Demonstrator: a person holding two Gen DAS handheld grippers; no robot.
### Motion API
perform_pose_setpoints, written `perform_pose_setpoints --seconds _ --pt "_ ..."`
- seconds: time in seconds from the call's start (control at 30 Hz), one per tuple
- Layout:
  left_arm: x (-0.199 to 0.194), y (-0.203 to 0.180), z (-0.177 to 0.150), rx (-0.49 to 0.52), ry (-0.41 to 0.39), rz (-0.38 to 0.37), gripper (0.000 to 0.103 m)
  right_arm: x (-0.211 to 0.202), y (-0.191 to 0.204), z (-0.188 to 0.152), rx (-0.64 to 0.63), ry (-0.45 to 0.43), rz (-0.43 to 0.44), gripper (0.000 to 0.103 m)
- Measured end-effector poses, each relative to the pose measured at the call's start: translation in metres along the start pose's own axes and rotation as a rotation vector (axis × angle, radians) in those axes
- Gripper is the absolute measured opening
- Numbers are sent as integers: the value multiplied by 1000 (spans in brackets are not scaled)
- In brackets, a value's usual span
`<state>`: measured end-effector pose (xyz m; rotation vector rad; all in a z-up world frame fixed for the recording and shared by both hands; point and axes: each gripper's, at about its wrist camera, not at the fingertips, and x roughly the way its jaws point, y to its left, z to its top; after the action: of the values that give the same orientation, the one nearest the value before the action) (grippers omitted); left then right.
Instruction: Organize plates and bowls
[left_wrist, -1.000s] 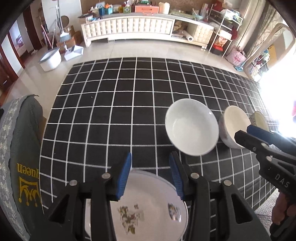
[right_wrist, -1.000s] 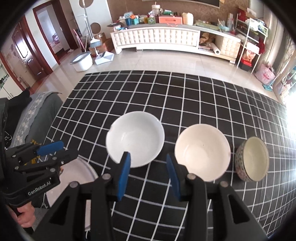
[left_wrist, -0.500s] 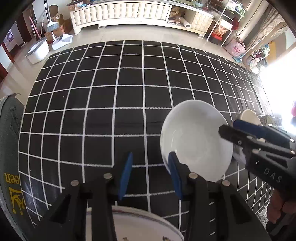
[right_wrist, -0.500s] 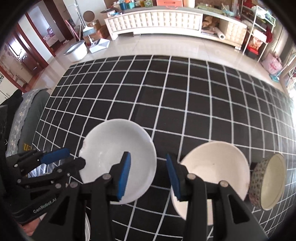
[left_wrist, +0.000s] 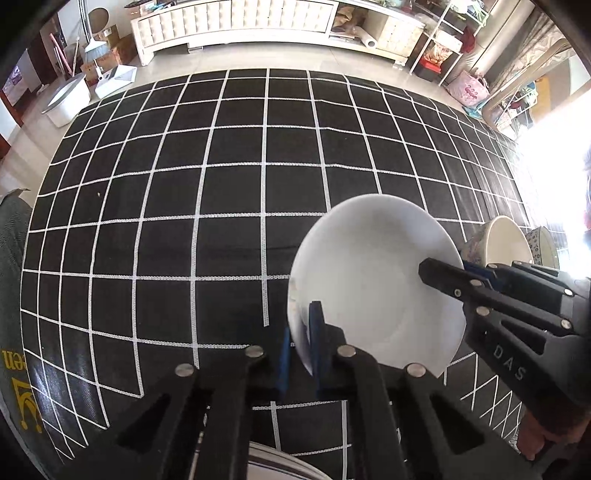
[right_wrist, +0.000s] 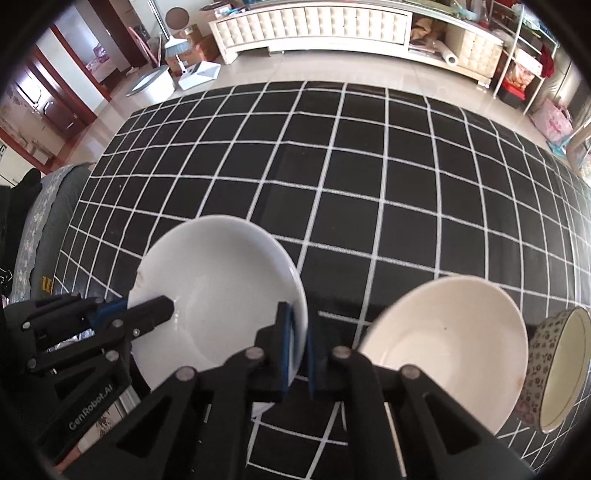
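Observation:
A plain white bowl (left_wrist: 376, 273) sits on the black grid cloth (left_wrist: 221, 184). My left gripper (left_wrist: 301, 343) is shut on its near left rim. My right gripper (right_wrist: 297, 345) is shut on its right rim; the bowl also shows in the right wrist view (right_wrist: 221, 288). The right gripper shows in the left wrist view (left_wrist: 447, 275), the left one in the right wrist view (right_wrist: 147, 310). A cream bowl (right_wrist: 443, 343) and a small floral-patterned bowl (right_wrist: 561, 369) stand to the right. A patterned plate's rim (left_wrist: 280, 459) lies below my left gripper.
A grey cushion with yellow print (left_wrist: 14, 332) lies at the cloth's left edge. Beyond the cloth are tiled floor, a white cabinet (right_wrist: 314, 26), a white tub (left_wrist: 66, 99) and shelves (left_wrist: 461, 40) at the far right.
Both grippers moved forward to the white bowl and shut on its opposite rims. The left gripper left the patterned plate behind.

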<state>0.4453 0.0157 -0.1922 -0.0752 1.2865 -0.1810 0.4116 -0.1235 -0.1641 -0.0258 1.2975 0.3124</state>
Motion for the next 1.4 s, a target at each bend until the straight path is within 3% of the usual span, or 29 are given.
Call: perform_pose_setpoints --seconds 0.33,0.7,0.97,1.27,1.4 --pt "-15 25 -37 -60 20 -55 6 -13 5 -12 6 2 31 10" --pt "-78 32 -89 -35 -32 -40 6 -57 28 -28 3 -30 35 10" --pt "-129 44 -108 -18 -77 -5 6 -89 55 -39 -22 -66 45 10" --pt "-148 35 -124 3 -75 -6 6 -107 70 -68 -13 -73 60 10" --pt "-136 24 -128 13 -55 -24 6 -112 64 -90 8 -63 47 10"
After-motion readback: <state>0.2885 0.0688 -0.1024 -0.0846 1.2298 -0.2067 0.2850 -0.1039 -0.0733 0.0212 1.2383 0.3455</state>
